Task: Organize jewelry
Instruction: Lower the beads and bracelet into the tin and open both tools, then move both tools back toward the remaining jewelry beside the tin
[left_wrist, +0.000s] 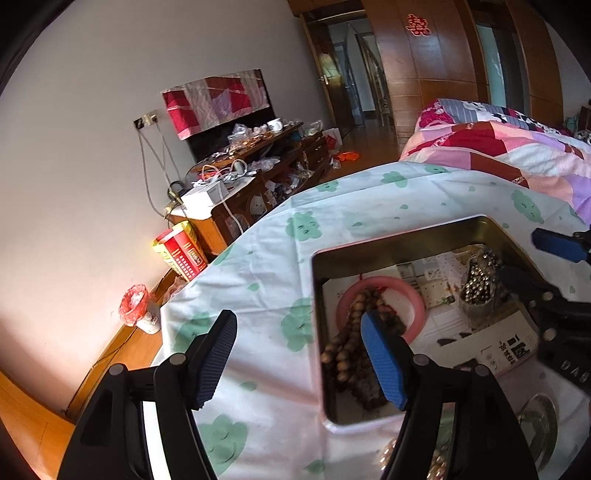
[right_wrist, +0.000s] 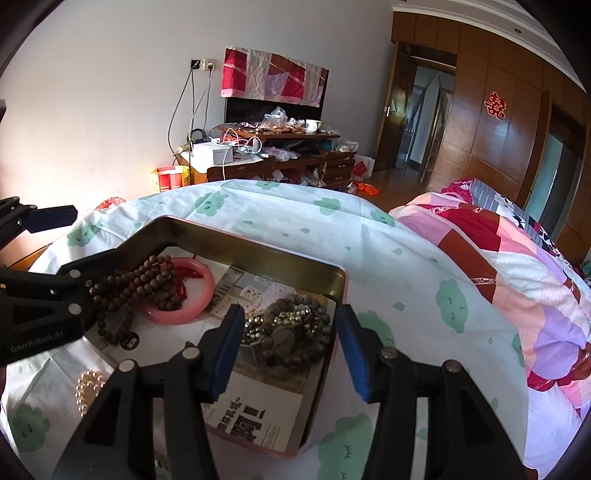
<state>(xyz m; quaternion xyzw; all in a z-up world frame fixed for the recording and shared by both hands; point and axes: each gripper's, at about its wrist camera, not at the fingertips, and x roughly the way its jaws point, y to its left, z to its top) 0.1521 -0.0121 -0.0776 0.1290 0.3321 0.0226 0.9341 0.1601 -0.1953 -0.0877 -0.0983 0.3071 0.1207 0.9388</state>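
An open metal tin (left_wrist: 391, 242) (right_wrist: 258, 254) lies on the cloud-print sheet. Inside are a pink bangle (left_wrist: 415, 295) (right_wrist: 199, 295), a brown wooden bead strand (left_wrist: 351, 332) (right_wrist: 147, 280) and a heap of dark and metallic beads (left_wrist: 478, 284) (right_wrist: 291, 328). My left gripper (left_wrist: 299, 360) is open, its right finger inside the tin over the brown beads, its left finger outside the tin's left wall. My right gripper (right_wrist: 290, 354) is open, straddling the tin's right wall above the bead heap. A pearl bracelet (right_wrist: 86, 387) lies outside the tin.
A patchwork quilt (right_wrist: 517, 266) lies on the right of the bed. A cluttered wooden TV cabinet (right_wrist: 273, 155) stands against the far wall. A round metallic piece (left_wrist: 539, 413) lies on the sheet near the tin's front corner.
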